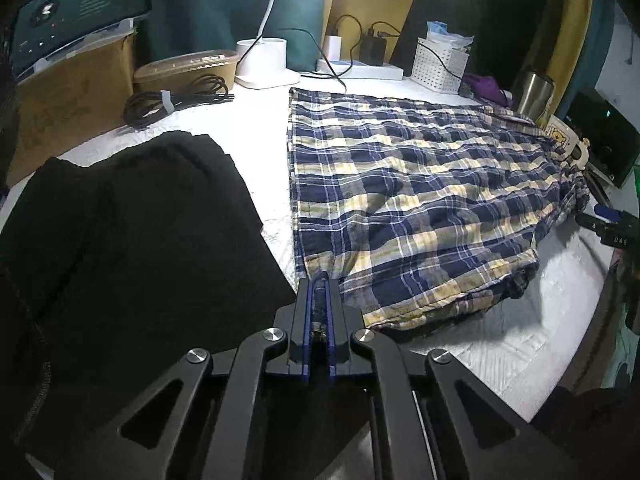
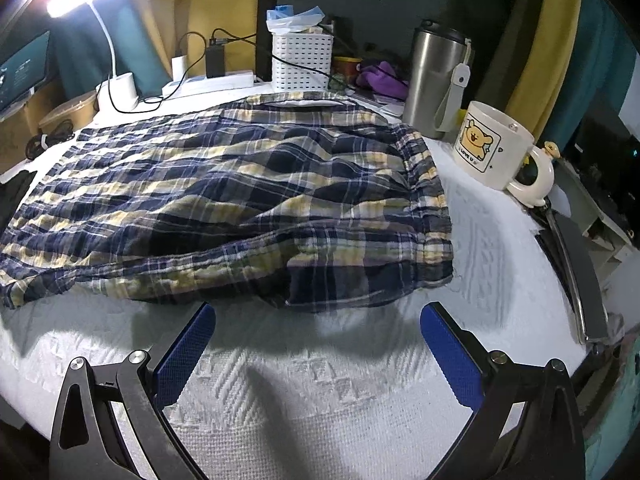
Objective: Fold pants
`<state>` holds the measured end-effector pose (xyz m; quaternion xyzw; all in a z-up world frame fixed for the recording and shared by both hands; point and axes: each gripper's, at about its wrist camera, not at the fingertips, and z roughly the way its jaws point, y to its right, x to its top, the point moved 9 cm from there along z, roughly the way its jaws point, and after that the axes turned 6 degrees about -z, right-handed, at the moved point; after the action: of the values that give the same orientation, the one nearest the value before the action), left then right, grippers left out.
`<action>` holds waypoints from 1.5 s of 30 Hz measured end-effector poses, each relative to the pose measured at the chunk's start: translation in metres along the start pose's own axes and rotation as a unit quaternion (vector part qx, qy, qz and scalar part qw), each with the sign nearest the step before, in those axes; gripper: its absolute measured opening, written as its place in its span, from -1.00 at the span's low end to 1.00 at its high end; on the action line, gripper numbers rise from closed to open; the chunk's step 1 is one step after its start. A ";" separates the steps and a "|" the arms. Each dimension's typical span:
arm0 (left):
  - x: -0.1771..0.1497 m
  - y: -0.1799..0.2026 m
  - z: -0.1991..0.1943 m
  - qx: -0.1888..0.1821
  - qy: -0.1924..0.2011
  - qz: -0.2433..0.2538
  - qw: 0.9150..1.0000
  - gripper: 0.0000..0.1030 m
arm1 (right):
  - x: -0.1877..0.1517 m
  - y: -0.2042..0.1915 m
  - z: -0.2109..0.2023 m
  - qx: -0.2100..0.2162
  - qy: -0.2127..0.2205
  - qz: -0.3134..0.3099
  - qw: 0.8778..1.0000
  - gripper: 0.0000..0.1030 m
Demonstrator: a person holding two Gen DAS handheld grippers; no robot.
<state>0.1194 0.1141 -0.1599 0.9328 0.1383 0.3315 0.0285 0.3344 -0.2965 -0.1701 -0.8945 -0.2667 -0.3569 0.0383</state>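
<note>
The plaid navy, yellow and white pants (image 1: pixel 412 196) lie folded lengthwise on the white textured table cover (image 1: pixel 520 340). My left gripper (image 1: pixel 320 280) is shut on the near corner of the pants' leg end. In the right wrist view the pants (image 2: pixel 224 200) stretch across the table, with the elastic waistband (image 2: pixel 428 200) at the right. My right gripper (image 2: pixel 316 320) is open and empty, just in front of the pants' near edge by the waist. Its tip also shows in the left wrist view (image 1: pixel 600 222).
A black folded garment (image 1: pixel 132 240) lies left of the pants. A bear mug (image 2: pixel 492 148), steel tumbler (image 2: pixel 434 84), white basket (image 2: pixel 302 62), power strip (image 2: pixel 216 80) and lamp base (image 2: pixel 120 92) line the back. A coiled cable (image 1: pixel 176 98) and a lidded bowl (image 1: pixel 184 66) sit far left.
</note>
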 end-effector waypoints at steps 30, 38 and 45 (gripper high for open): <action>0.116 0.008 0.081 0.007 -0.034 0.013 0.999 0.09 | 0.063 0.077 0.025 -0.027 0.023 0.062 0.997 1.00; 0.123 0.004 0.105 0.021 -0.044 0.032 0.998 -0.79 | 0.068 0.080 0.041 -0.030 0.010 0.061 0.998 1.00; 0.129 -0.004 0.100 0.043 -0.023 0.029 0.998 -0.94 | 0.082 0.070 0.054 -0.021 0.009 0.049 0.999 1.00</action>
<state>0.2768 0.1575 -0.1597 0.9442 0.1249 0.3042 -0.0183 0.4519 -0.3053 -0.1476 -0.9037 -0.2150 -0.3682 0.0396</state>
